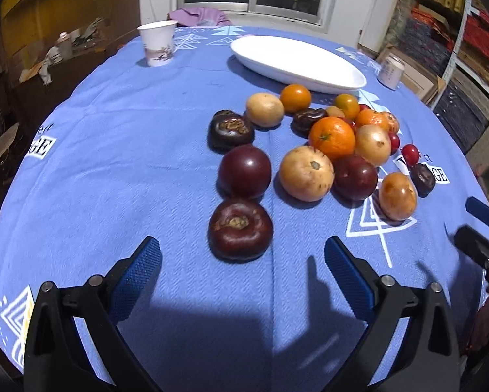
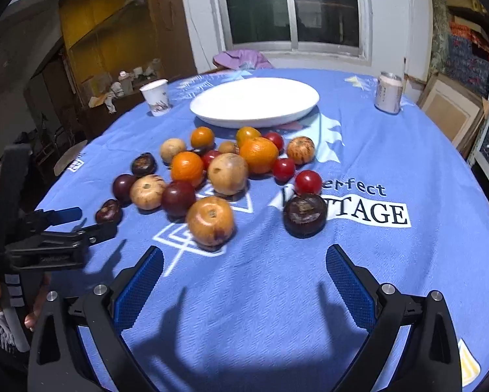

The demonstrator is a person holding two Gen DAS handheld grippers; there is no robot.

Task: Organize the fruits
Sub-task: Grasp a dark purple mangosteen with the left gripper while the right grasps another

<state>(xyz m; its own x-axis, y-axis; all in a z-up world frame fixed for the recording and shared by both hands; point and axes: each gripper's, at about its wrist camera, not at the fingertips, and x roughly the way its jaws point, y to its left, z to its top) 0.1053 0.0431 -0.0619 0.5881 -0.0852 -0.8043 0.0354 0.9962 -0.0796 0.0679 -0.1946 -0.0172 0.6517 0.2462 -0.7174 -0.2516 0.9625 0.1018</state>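
A pile of fruits lies on the blue tablecloth (image 1: 114, 163): oranges (image 1: 332, 137), tan round fruits (image 1: 306, 173), dark purple fruits (image 1: 244, 171) and small red ones (image 2: 308, 181). A white oval plate (image 1: 296, 62) (image 2: 254, 101) stands empty behind the pile. My left gripper (image 1: 243, 261) is open just short of a dark, dimpled fruit (image 1: 240, 228). My right gripper (image 2: 244, 264) is open, low over the cloth, with a tan fruit (image 2: 211, 220) and a dark flat fruit (image 2: 305, 214) ahead of it. The left gripper also shows at the left of the right wrist view.
A paper cup (image 1: 157, 43) (image 2: 156, 97) stands at the back left of the table and a small jar (image 2: 388, 93) (image 1: 390, 72) at the back right. A purple cloth (image 2: 241, 58) lies at the far edge under the window. Shelves and boxes line both sides.
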